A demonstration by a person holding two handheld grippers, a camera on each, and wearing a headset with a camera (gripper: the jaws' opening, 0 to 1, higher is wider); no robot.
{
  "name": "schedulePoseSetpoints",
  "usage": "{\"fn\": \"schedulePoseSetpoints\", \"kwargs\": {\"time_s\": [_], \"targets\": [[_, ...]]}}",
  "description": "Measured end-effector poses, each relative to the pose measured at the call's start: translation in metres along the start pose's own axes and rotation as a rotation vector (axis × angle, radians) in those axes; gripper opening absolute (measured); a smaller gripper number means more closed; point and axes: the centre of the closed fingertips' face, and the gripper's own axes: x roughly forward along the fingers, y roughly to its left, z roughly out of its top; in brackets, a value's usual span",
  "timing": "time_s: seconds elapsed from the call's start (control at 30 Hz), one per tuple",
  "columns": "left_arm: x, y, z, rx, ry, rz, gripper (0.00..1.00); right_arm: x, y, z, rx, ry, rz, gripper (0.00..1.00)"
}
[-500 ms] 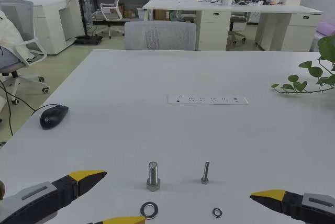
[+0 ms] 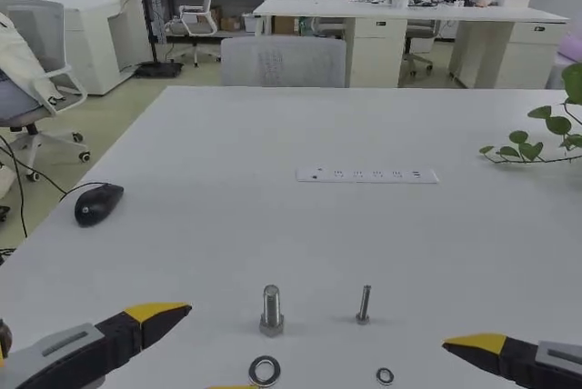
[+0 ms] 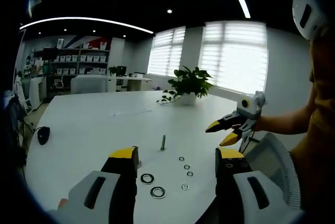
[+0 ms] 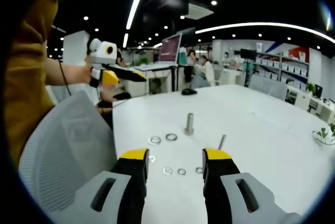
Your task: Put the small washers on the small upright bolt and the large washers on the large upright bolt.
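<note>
Both grippers are off the near edge of the white table (image 2: 291,234), nothing in them. Left gripper (image 3: 176,154): jaws wide apart, empty. Right gripper (image 4: 176,155): jaws apart too, empty. In the head view my left one sits at the lower left corner and the right one at the lower right, yellow tips pointing inward, the bolts and washers between them.

Large bolt (image 2: 271,309) stands upright close to the near edge. Small bolt (image 2: 364,304) is upright just to its right, the two apart.

All washers lie flat on the table. Two large washers (image 3: 153,192) are side by side between the large bolt and the near edge. Four small washers (image 3: 187,167) sit in a loose cluster between the small bolt and the near edge. None is touching a bolt or a jaw.

Other stuff: mouse (image 2: 98,203) near the left edge, power strip (image 2: 366,175) mid-table toward the far side, plant (image 2: 546,139) trailing in at the right edge, grey chair (image 2: 284,62) at the far edge.
</note>
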Motion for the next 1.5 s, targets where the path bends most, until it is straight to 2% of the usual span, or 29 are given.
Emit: {"fn": "schedulePoseSetpoints", "kwargs": {"time_s": [0.87, 1.4, 1.5], "targets": [[0.005, -0.013, 0.001, -0.018, -0.014, -0.026, 0.59, -0.002, -0.001, -0.005, -0.01, 0.019, -0.001, 0.42], [0.009, -0.011, 0.002, -0.021, -0.015, -0.035, 0.59, -0.001, -0.004, -0.008, -0.008, 0.029, -0.001, 0.41], [0.01, -0.012, 0.002, -0.019, -0.013, -0.039, 0.59, 0.0, -0.004, -0.011, -0.01, 0.045, 0.001, 0.41]]}}
